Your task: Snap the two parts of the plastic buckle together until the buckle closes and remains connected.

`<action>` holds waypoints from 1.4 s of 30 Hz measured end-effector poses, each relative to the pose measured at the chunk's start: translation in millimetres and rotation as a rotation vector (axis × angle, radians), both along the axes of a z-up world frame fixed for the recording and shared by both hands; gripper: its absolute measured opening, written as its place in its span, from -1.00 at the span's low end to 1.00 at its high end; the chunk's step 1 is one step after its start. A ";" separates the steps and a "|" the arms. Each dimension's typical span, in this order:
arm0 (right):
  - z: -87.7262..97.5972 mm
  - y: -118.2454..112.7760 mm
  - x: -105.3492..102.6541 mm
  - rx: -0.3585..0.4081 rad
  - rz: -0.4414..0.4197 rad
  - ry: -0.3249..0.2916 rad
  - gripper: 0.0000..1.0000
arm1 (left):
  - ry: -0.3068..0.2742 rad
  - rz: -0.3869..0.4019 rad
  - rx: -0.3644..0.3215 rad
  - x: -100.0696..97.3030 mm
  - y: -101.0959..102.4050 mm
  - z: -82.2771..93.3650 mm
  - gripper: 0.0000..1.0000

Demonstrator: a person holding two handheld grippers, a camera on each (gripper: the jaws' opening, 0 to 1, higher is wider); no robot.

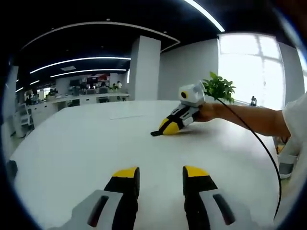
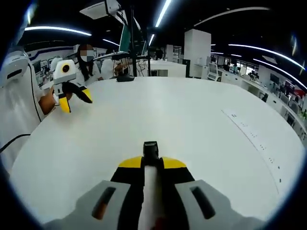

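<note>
One buckle part gripped, mating not begun.

Right gripper (image 2: 152, 163) clamped on a small black buckle part (image 2: 150, 148), which juts from between the yellow-tipped jaws and sits low over the white table (image 2: 201, 120); from the left gripper view, same right gripper (image 1: 169, 127) down at the tabletop, black piece (image 1: 156, 133) at its tip touching or nearly touching the surface. Left gripper (image 1: 160, 176) apart and holding nothing, jaws spread over bare table; from the right gripper view, left gripper (image 2: 76, 99) raised off the table at the far edge, well apart from the gripped part. Second buckle half not identifiable anywhere. Judged early: one half secured, other half yet to be found and gripped, then aligned and pressed in until latched.
</note>
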State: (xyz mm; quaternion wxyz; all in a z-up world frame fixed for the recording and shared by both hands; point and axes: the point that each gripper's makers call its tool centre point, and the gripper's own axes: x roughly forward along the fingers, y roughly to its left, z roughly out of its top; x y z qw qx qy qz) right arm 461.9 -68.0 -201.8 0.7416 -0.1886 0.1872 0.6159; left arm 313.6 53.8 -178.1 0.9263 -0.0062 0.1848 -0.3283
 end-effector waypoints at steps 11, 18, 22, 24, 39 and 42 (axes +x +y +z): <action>1.6 2.1 -0.8 0.006 -0.004 -0.003 -0.75 | -0.008 0.009 0.004 -0.3 4.6 1.9 -0.28; 2.9 -1.0 3.1 0.018 -0.029 0.000 -0.55 | -0.003 0.007 -0.004 -2.4 5.5 0.7 -0.26; 4.5 -1.0 -1.9 0.028 -0.029 0.003 -0.45 | -0.004 0.008 -0.007 -2.5 4.8 1.1 -0.25; 2.8 -2.4 -2.7 0.028 -0.038 0.003 -0.41 | -0.005 0.009 -0.009 -2.2 4.6 1.3 -0.24; 15.9 -10.3 1.6 0.076 -0.171 0.053 -0.40 | -0.013 0.018 -0.013 -0.8 3.6 3.3 -0.24; 20.3 -13.7 -3.1 0.072 -0.229 0.025 -0.41 | -0.014 0.021 -0.016 0.3 3.2 3.9 -0.24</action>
